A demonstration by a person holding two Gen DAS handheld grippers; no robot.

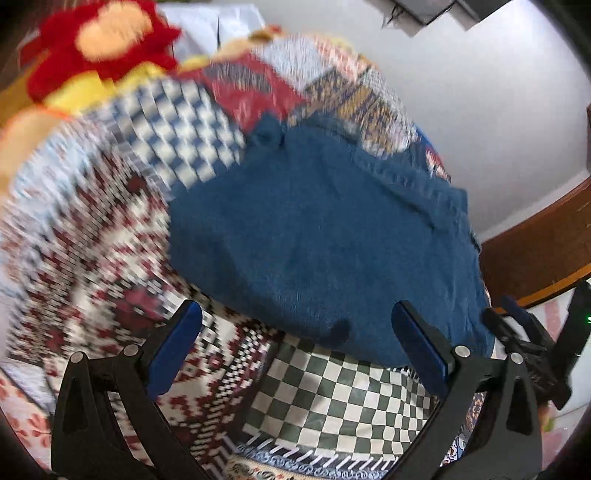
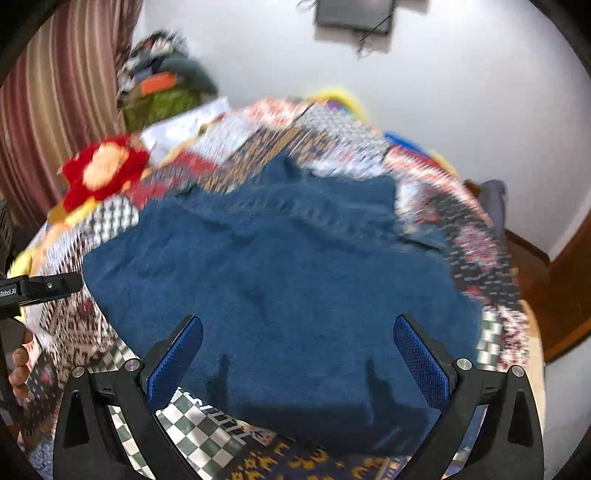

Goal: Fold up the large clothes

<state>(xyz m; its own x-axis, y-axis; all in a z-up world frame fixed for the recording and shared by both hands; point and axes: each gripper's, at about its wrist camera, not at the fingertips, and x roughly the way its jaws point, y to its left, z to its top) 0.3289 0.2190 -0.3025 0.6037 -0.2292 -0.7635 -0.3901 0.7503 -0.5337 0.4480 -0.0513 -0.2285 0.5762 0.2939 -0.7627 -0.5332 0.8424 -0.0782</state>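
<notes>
A large blue garment (image 1: 325, 240) lies spread on a patchwork bedspread (image 1: 92, 236), with a seam or collar toward its far side. My left gripper (image 1: 295, 332) hovers open over the garment's near-left edge, nothing between its blue-padded fingers (image 1: 177, 347). In the right wrist view the same blue garment (image 2: 280, 280) fills the middle. My right gripper (image 2: 297, 347) is open above its near edge, empty. The right gripper's black body shows at the far right of the left wrist view (image 1: 532, 339); the left gripper's body (image 2: 40, 288) and a hand (image 2: 20, 369) show at the left of the right wrist view.
A red and yellow plush toy (image 2: 99, 173) sits at the bed's far left. Piled clothes (image 2: 162, 88) stand by a striped curtain (image 2: 55, 110). A white wall (image 2: 461, 92) carries a dark mounted box (image 2: 354, 14). A wooden bed frame (image 1: 535, 243) runs along the right.
</notes>
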